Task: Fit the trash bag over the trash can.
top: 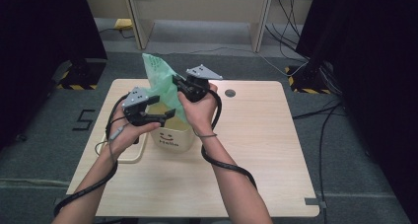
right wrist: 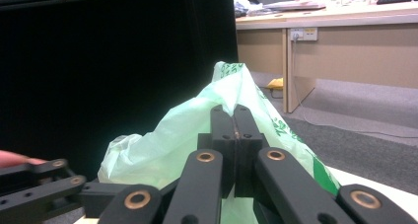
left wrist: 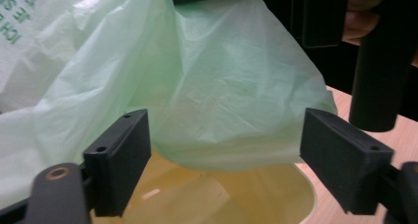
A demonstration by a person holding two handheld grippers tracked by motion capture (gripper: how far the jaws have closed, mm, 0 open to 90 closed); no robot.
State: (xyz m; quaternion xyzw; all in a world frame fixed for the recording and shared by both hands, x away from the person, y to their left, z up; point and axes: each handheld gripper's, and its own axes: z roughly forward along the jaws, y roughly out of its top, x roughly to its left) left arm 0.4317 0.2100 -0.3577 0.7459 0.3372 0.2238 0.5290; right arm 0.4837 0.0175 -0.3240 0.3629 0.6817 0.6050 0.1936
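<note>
A thin pale green plastic bag (top: pixel 158 76) hangs over a cream bin (top: pixel 173 141) with a smiling face and "Hello" on its front. My right gripper (top: pixel 176 81) is shut on the bag's upper part; in the right gripper view the jaws (right wrist: pixel 235 118) press together with the bag (right wrist: pixel 162 147) bunched around them. My left gripper (top: pixel 170 114) is open beside the bin's rim. In the left gripper view its jaws (left wrist: pixel 224 135) stand wide apart, with the bag (left wrist: pixel 222 81) drooping between them over the bin's mouth (left wrist: pixel 300 194).
The bin stands left of centre on a light wooden table (top: pixel 256 150). A flat cream tray-like piece (top: pixel 132 156) lies at the bin's left. A round cable hole (top: pixel 230 93) sits at the table's back. Cables (top: pixel 315 115) run across the floor to the right.
</note>
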